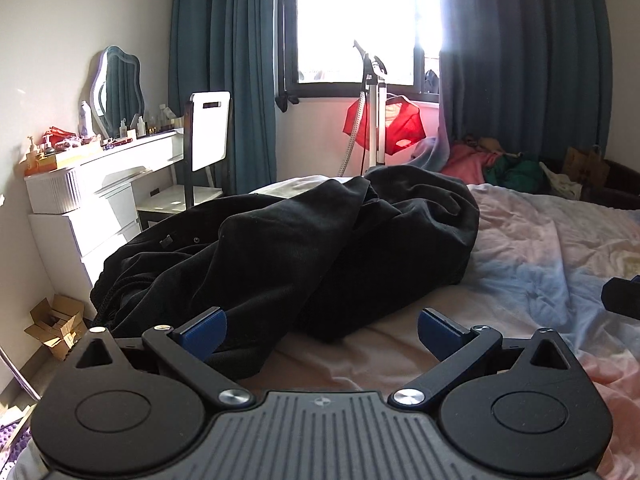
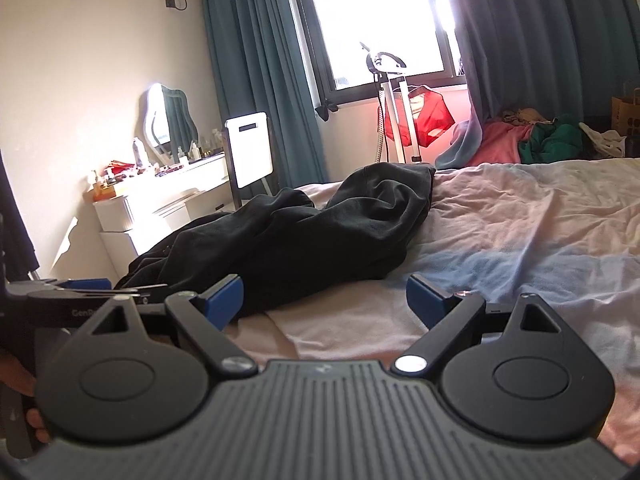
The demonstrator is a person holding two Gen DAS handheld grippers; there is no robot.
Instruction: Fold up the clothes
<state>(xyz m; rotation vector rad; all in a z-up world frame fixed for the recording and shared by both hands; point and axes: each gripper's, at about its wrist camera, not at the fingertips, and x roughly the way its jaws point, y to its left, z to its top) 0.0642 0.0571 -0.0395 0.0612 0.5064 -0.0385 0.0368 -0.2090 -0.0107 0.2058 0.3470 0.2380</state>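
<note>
A crumpled black garment [image 1: 288, 248] lies in a heap on the bed's left part; it also shows in the right wrist view [image 2: 304, 240]. My left gripper [image 1: 322, 332] is open and empty, low over the sheet at the garment's near edge, its left finger [image 1: 204, 330] against the cloth. My right gripper [image 2: 324, 300] is open and empty, just short of the garment's near edge. The left gripper's body [image 2: 64, 300] shows at the left of the right wrist view. Part of the right gripper [image 1: 622, 296] shows at the right edge of the left wrist view.
The bed [image 1: 540, 248] has a wrinkled pink and blue sheet [image 2: 520, 220]. A white vanity desk [image 1: 120, 168] with a mirror and a chair [image 1: 208, 136] stands left. A garment steamer with a red item [image 1: 384, 120] and a clothes pile [image 2: 532, 140] are by the window.
</note>
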